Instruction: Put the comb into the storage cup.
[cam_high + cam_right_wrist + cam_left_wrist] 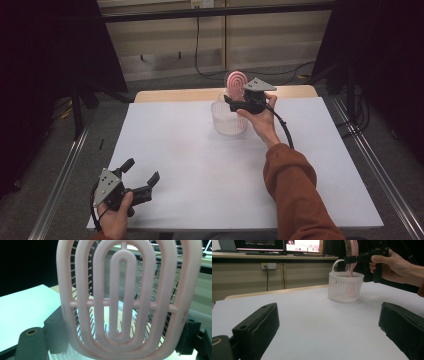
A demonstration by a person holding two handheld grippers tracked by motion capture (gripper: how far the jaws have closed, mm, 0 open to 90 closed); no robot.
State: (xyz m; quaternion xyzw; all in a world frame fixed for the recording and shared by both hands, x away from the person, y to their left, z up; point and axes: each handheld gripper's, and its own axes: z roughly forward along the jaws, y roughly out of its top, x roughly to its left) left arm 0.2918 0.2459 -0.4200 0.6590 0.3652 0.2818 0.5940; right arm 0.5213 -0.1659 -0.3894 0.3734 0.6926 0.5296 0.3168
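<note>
Right gripper (239, 101) is clamped on the pink hairbrush (236, 84), held upright with its handle already down inside the white basket (229, 120) (left gripper (141, 176) sits idle, jaws wide apart, near the table's front edge), so next up is probably lowering and letting go.

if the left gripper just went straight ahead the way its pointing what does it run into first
Probably the white basket. In the left gripper view it stands across bare white table, slightly right of the line between the open left gripper jaws, so depth unclear; it might slip past on the left.
</note>
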